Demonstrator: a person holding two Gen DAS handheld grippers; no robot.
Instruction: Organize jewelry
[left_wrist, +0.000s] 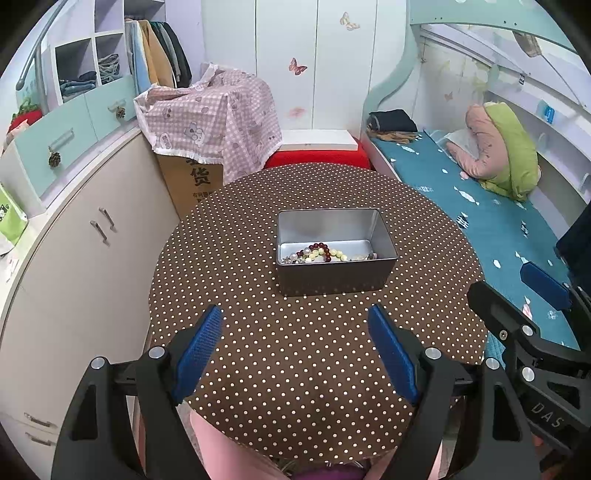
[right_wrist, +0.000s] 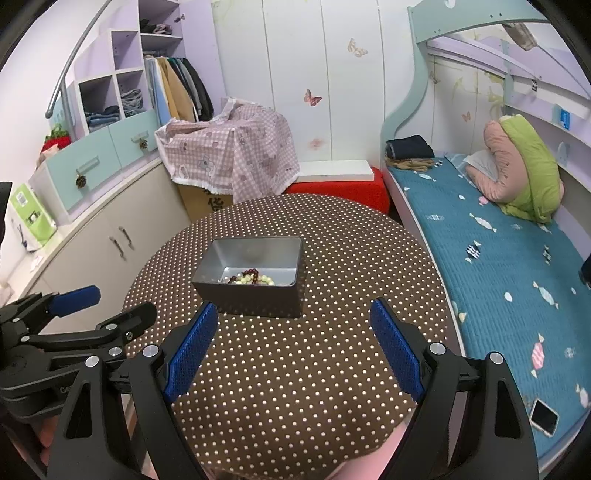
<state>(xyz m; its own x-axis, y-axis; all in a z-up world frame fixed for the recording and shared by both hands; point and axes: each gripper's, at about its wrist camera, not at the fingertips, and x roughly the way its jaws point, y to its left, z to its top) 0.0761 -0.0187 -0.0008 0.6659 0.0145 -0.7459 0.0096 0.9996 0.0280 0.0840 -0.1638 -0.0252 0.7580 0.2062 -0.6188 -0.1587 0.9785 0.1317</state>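
Blue-padded fingers of the left gripper (left_wrist: 295, 354) fill the bottom of the left wrist view, spread wide with nothing but dotted tablecloth (left_wrist: 258, 387) between them. Its partner, the right gripper (right_wrist: 293, 354), stands just as wide and just as empty at the bottom of its own view, and shows again at the right edge of the left view.

Beyond both, near the middle of each frame, sits an open metal tin (left_wrist: 334, 273) on the round table. Bead bracelets (left_wrist: 325, 254) lie heaped against its near wall, dark red, pale yellow and pearl strands tangled together.

Risks, as I judge them: the strands look intertwined, so pinching one may drag the others up and spill them over the rim. Wide flat pads could slip off round beads. The tin seems light, and a finger pushed against its wall could slide it across the cloth.
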